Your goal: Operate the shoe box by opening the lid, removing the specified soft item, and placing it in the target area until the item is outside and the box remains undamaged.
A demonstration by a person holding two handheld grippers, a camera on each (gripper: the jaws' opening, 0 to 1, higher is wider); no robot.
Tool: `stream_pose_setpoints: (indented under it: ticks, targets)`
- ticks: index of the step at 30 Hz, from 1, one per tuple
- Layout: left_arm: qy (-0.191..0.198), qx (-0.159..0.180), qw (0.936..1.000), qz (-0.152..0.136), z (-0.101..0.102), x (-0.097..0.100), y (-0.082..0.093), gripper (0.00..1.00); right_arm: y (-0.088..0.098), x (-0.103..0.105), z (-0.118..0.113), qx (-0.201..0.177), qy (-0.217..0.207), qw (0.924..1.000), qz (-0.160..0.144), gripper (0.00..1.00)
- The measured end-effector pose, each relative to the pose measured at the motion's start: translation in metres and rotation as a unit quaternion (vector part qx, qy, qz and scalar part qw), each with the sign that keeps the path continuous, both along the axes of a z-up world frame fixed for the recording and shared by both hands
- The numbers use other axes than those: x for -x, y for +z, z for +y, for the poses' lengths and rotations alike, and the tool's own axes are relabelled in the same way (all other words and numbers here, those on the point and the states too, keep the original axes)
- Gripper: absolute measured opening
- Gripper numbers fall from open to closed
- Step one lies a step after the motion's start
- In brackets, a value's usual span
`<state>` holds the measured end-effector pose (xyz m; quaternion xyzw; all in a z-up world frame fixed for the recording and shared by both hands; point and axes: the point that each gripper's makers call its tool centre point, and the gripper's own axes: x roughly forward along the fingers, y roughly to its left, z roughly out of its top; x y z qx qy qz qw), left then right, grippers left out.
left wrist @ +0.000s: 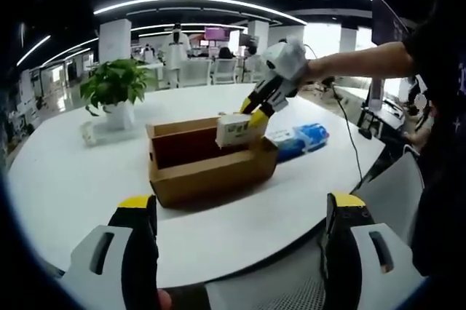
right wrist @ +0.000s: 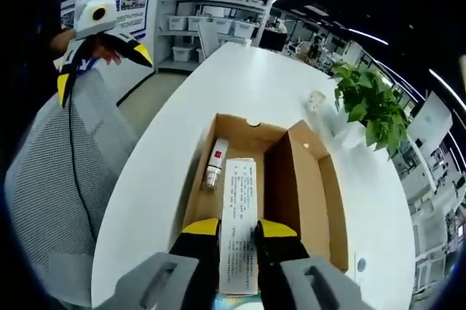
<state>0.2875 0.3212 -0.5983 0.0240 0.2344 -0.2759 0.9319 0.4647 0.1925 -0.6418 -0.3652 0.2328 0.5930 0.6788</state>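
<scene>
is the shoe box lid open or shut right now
Open. The shoe box lid stands raised, its inside exposed, while the right gripper grips a white pack.

A potted green plant stands on my white round table, a small clear cup just beside it — and a blue-and-white packet lies further along. A grey mesh chair sits at the table's edge; storage shelves line the far wall.
</scene>
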Motion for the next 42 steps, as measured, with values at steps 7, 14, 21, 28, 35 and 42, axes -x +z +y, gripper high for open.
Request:
stream_pose_setpoints:
  ticks: [7,14,21,28,35,42]
  targets:
    - [-0.004,-0.001,1.0000,0.002,-0.003,-0.001,-0.001,0.96,0.007,-0.003,-0.014,-0.001,-0.008,1.0000,-0.006,0.14]
    - [-0.010,-0.002,0.9999,0.005,-0.006,-0.001,-0.002,0.96,0.012,-0.007,-0.030,0.003,-0.015,0.9998,-0.012,0.14]
    - [-0.011,-0.003,0.9999,0.007,-0.006,-0.001,-0.003,0.95,0.017,-0.010,-0.043,0.004,-0.022,0.9996,-0.018,0.14]
    - [-0.010,-0.002,0.9999,0.008,-0.006,-0.001,-0.004,0.95,0.018,-0.014,-0.060,0.011,-0.029,0.9992,-0.024,0.14]
    - [-0.008,-0.002,0.9999,0.012,-0.006,0.001,-0.006,0.94,0.015,-0.016,-0.077,0.019,-0.037,0.9989,-0.024,0.14]
    - [-0.007,-0.001,0.9999,0.014,-0.006,0.001,-0.007,0.94,0.012,-0.021,-0.095,0.026,-0.048,0.9981,-0.029,0.14]
